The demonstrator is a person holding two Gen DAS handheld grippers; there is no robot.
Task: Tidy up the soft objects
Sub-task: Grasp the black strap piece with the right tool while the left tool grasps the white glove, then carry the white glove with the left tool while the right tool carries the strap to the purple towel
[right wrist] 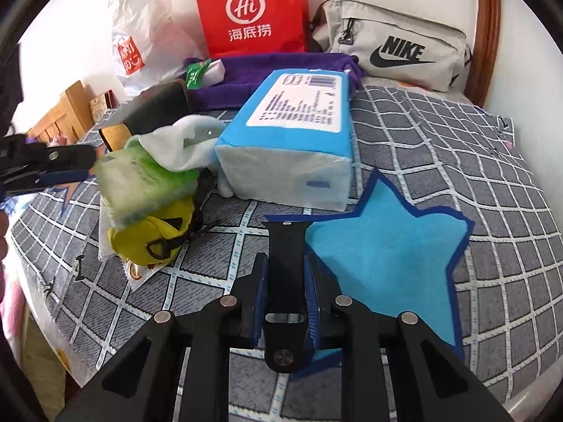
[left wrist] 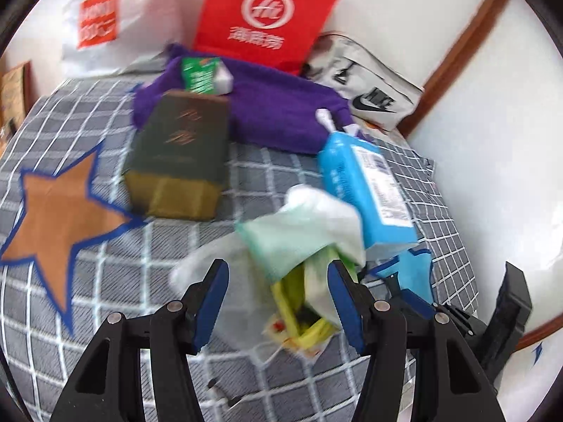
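My left gripper (left wrist: 278, 277) is open just in front of a green tissue pack (left wrist: 281, 242) with a white tissue (left wrist: 327, 211) sticking out, lying on a yellow pouch (left wrist: 302, 320). The left gripper shows at the left edge of the right wrist view (right wrist: 70, 165), beside the green pack (right wrist: 140, 179). My right gripper (right wrist: 285, 277) is shut on a black watch strap (right wrist: 285, 256), held above the bed near the blue star patch (right wrist: 387, 263). A blue tissue pack (right wrist: 292, 130) lies behind it. A purple towel (left wrist: 274, 112) lies further back.
A dark box (left wrist: 179, 154) and a green-white carton (left wrist: 204, 77) lie on the grey checked bedspread (left wrist: 105, 281). An orange star patch (left wrist: 59, 218) is at left. A red bag (right wrist: 250, 10), a white plastic bag (right wrist: 140, 35) and a grey Nike bag (right wrist: 394, 45) stand against the wall.
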